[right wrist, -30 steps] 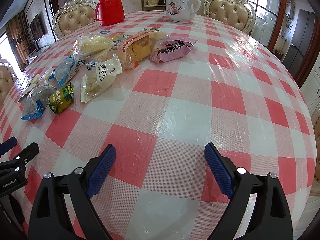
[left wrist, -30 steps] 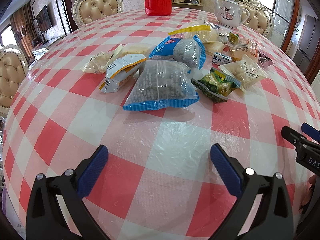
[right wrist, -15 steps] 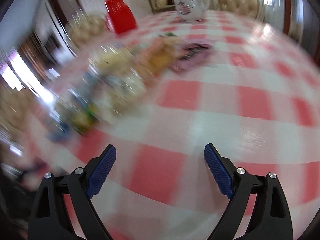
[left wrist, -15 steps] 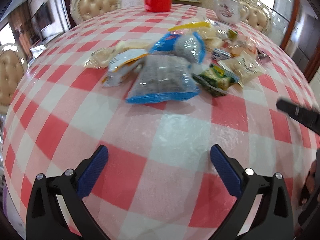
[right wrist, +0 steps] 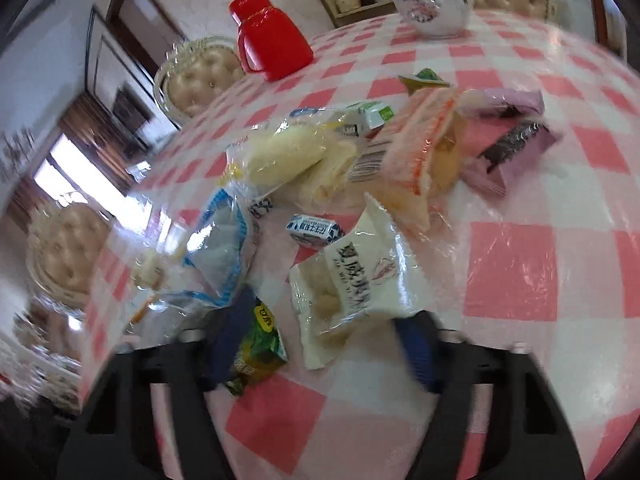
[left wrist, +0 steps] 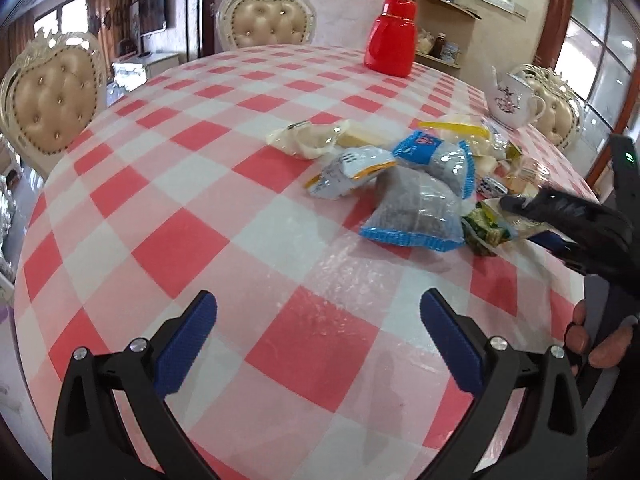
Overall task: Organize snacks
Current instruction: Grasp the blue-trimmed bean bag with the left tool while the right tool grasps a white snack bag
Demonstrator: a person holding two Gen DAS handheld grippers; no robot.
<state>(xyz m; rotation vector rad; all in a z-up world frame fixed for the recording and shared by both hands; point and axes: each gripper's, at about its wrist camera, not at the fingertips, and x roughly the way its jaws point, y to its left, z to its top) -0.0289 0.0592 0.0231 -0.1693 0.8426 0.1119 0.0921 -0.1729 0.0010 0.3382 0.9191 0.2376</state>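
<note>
The right gripper (right wrist: 320, 344) has swung in from bare cloth to the near edge of the snack heap, and its jaws are closing. The lower end of a white snack packet (right wrist: 352, 280) with printed characters lies between its blurred blue pads (right wrist: 416, 350); whether they press on it yet cannot be told. A green packet (right wrist: 256, 344) lies just beside the left pad, at about nine o'clock from the white one, touching or nearly so.

Seen from the left wrist, the heap sits at two o'clock on the checked tablecloth (left wrist: 200, 240), led by a blue-edged clear bag (left wrist: 416, 212), with the right gripper's black body reaching in at three o'clock. The left gripper (left wrist: 318, 340) is spread wide over bare cloth with nothing between its pads.

The sorting appears to be starting: the white packet looks like the first pick, and the green one risks being dragged along.
</note>
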